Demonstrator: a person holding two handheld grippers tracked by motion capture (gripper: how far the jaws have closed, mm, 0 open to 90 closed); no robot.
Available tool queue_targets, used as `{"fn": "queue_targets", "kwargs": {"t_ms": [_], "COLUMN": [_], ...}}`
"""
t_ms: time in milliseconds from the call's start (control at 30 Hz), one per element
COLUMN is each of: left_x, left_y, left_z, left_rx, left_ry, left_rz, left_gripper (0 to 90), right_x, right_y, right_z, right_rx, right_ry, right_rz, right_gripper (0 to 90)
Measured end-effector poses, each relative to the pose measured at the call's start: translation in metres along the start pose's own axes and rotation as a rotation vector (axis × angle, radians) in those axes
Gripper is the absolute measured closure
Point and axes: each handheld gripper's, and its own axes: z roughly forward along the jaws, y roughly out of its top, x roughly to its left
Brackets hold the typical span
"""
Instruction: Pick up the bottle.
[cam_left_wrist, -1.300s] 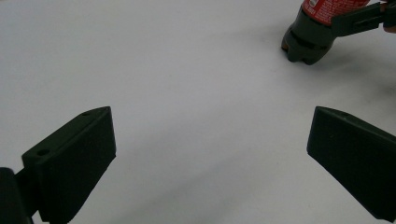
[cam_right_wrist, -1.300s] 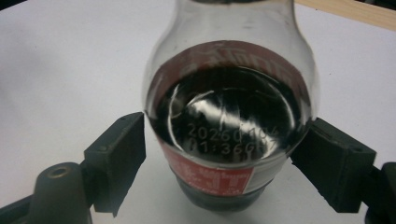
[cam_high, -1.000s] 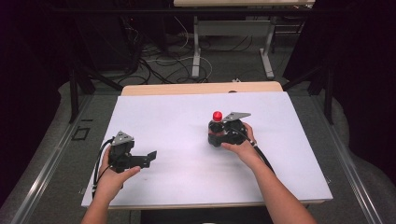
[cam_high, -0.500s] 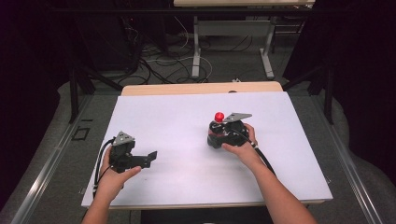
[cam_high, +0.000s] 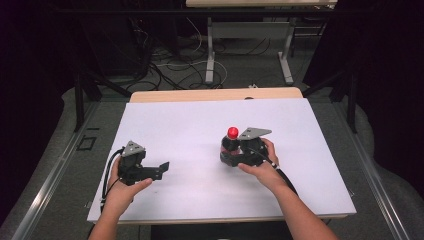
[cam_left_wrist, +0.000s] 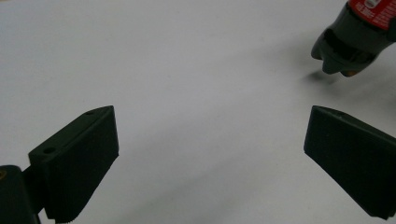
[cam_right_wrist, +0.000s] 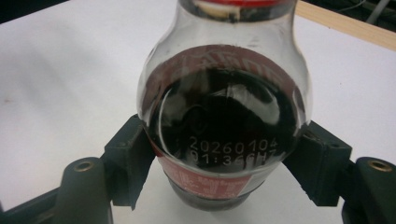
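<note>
Item under grip: a small bottle (cam_high: 231, 144) of dark drink with a red cap, standing right of centre on the white table (cam_high: 190, 120). It sits between the jaws of my right gripper (cam_high: 235, 152), which closes on it from the near right side. In the right gripper view the bottle (cam_right_wrist: 223, 116) rises directly ahead of the camera, with one jaw pad against each side of its body at the red label band, so I record the right gripper (cam_right_wrist: 223, 172) as clamped on the bottle.

Change since the earlier frames: the bottle and my right hand (cam_high: 260, 162) have shifted slightly, the red cap sitting a little to the right of and nearer than its position a second ago. My left hand (cam_high: 122, 187) and its gripper lie where they were.

In the left gripper view the bottle's base (cam_left_wrist: 348, 44) appears at the far right, tilted, and seems to be raised just off the table over a faint shadow; the angle is poor, so I cannot confirm this.

My left gripper (cam_high: 150, 172) rests at the near left of the table, well apart from the bottle. Its jaws stand wide apart, holding nothing, with bare table between them in the left gripper view (cam_left_wrist: 205, 158).
</note>
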Motion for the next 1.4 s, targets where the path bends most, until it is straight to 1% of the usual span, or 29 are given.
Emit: {"fn": "queue_targets", "kwargs": {"t_ms": [33, 67, 133, 167, 233, 300, 333, 400, 467, 567, 600, 633, 667, 733, 767, 833, 900, 933, 967, 1033, 1067, 1133, 1167, 1200, 1267, 1300, 1333, 1367, 1400], "left_x": [0.0, -0.001, -0.003, -0.004, -0.005, -0.006, -0.007, -0.009, -0.01, -0.013, -0.014, -0.016, -0.017, -0.018, -0.02, -0.022, -0.028, -0.028, -0.033, -0.036, -0.042, -0.049, -0.049, -0.056, -0.063, -0.063, -0.071, -0.071, -0.074], "left_y": [0.001, 0.001, 0.001, 0.001, 0.001, 0.002, 0.002, 0.003, 0.003, 0.003, 0.004, 0.004, 0.004, 0.004, 0.005, 0.005, 0.007, 0.007, 0.008, 0.009, 0.011, 0.013, 0.013, 0.016, 0.021, 0.021, 0.027, 0.027, 0.03], "left_z": [-0.001, -0.002, -0.003, -0.003, -0.003, -0.004, -0.004, -0.003, -0.003, -0.002, -0.002, -0.002, -0.002, -0.002, -0.002, -0.002, -0.001, -0.001, -0.001, -0.001, -0.001, -0.003, -0.003, -0.003, -0.004, -0.004, -0.005, -0.005, -0.006], "left_rx": [-0.003, 0.0, -0.006, -0.008, -0.023, -0.025, -0.026, -0.035, -0.023, -0.027, -0.027, -0.027, -0.022, -0.026, -0.029, -0.032, -0.034, -0.034, -0.036, -0.04, -0.041, -0.042, -0.042, -0.046, -0.047, -0.047, -0.054, -0.054, -0.049], "left_ry": [-0.002, -0.007, -0.008, -0.009, -0.009, -0.017, -0.018, -0.027, -0.037, -0.049, -0.051, -0.053, -0.067, -0.068, -0.074, -0.091, -0.109, -0.109, -0.123, -0.13, -0.149, -0.165, -0.165, -0.184, -0.204, -0.204, -0.228, -0.228, -0.238], "left_rz": [0.003, 0.01, 0.008, 0.009, 0.011, 0.013, 0.01, 0.015, 0.018, 0.022, 0.03, 0.026, 0.035, 0.037, 0.035, 0.037, 0.047, 0.047, 0.063, 0.067, 0.084, 0.108, 0.108, 0.126, 0.148, 0.148, 0.165, 0.165, 0.175], "left_gripper": [3.6, 3.8, 4.1, 4.1, 4.7, 5.0, 6.1, 7.2, 7.3, 7.3, 7.3, 7.3, 7.3, 7.3, 7.3, 7.4, 8.1, 8.7, 9.4, 10.8, 12.1, 15.2, 16.1, 16.3, 16.6, 16.9, 17.5, 17.7, 19.3], "right_x": [0.002, 0.004, 0.012, 0.012, 0.019, 0.021, 0.023, 0.027, 0.032, 0.036, 0.036, 0.037, 0.039, 0.042, 0.042, 0.045, 0.047, 0.048, 0.05, 0.051, 0.053, 0.054, 0.055, 0.055, 0.056, 0.056, 0.056, 0.056, 0.056], "right_y": [0.0, 0.001, 0.0, 0.0, -0.001, -0.001, -0.002, -0.002, -0.003, -0.004, -0.004, -0.004, -0.006, -0.008, -0.009, -0.011, -0.013, -0.014, -0.014, -0.015, -0.015, -0.015, -0.016, -0.016, -0.016, -0.016, -0.016, -0.016, -0.016], "right_z": [-0.003, -0.007, -0.014, -0.014, -0.02, -0.022, -0.023, -0.025, -0.027, -0.027, -0.027, -0.027, -0.026, -0.025, -0.024, -0.023, -0.022, -0.021, -0.02, -0.019, -0.02, -0.021, -0.02, -0.021, -0.021, -0.021, -0.021, -0.021, -0.022], "right_rx": [0.002, 0.016, 0.018, 0.018, 0.021, 0.031, 0.021, 0.024, 0.027, 0.028, 0.028, 0.029, 0.028, 0.037, 0.037, 0.04, 0.059, 0.05, 0.048, 0.052, 0.058, 0.072, 0.062, 0.065, 0.069, 0.069, 0.069, 0.073, 0.077], "right_ry": [0.007, 0.019, 0.033, 0.033, 0.049, 0.059, 0.068, 0.081, 0.093, 0.104, 0.104, 0.11, 0.114, 0.118, 0.124, 0.133, 0.152, 0.149, 0.156, 0.162, 0.166, 0.176, 0.175, 0.176, 0.18, 0.18, 0.183, 0.186, 0.186], "right_rz": [-0.006, -0.016, -0.051, -0.051, -0.077, -0.085, -0.083, -0.094, -0.118, -0.124, -0.124, -0.122, -0.124, -0.119, -0.13, -0.125, -0.129, -0.129, -0.132, -0.143, -0.14, -0.147, -0.15, -0.151, -0.154, -0.154, -0.152, -0.152, -0.153], "right_gripper": [29.4, 29.4, 29.4, 29.4, 29.4, 29.4, 29.4, 29.4, 29.4, 29.4, 29.4, 29.4, 29.4, 29.4, 29.4, 29.4, 29.4, 29.4, 29.4, 29.4, 29.4, 29.4, 29.4, 29.4, 29.4, 29.4, 29.4, 29.4, 29.4]}}
